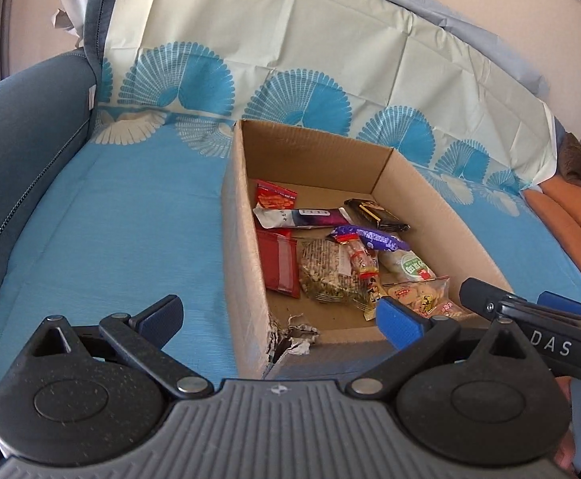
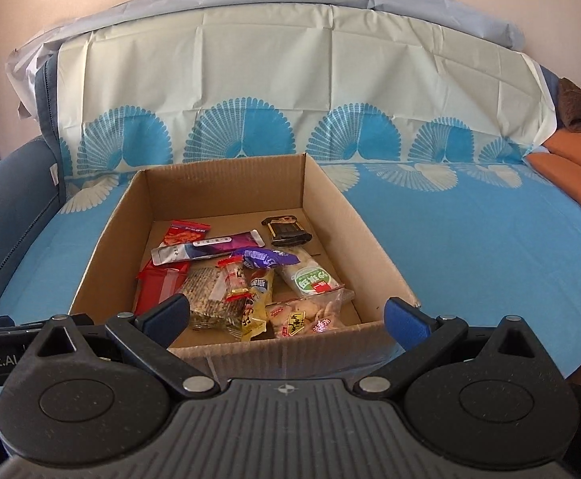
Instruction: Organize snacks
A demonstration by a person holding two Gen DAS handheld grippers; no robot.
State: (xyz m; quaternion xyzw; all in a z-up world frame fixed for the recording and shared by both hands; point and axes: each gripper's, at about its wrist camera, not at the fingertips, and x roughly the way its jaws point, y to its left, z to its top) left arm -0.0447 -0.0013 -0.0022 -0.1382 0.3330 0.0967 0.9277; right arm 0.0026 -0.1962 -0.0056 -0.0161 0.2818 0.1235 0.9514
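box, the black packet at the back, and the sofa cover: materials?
Box: brown corrugated cardboard, matte; fluting shows at a torn corner in the left view.
Black packet: looks like glossy plastic or foil film; it catches highlights.
Cover: thin sheet with sharp fold creases, probably plastic or paper-like, not woven cloth; I can't tell which.

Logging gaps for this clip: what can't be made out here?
- Left wrist view: the left tongs hide the cardboard box's near wall.
- Right wrist view: the red packet is partly buried under other snacks; the clear biscuit bag's print is too small.
- Sofa's front edge: cut off.
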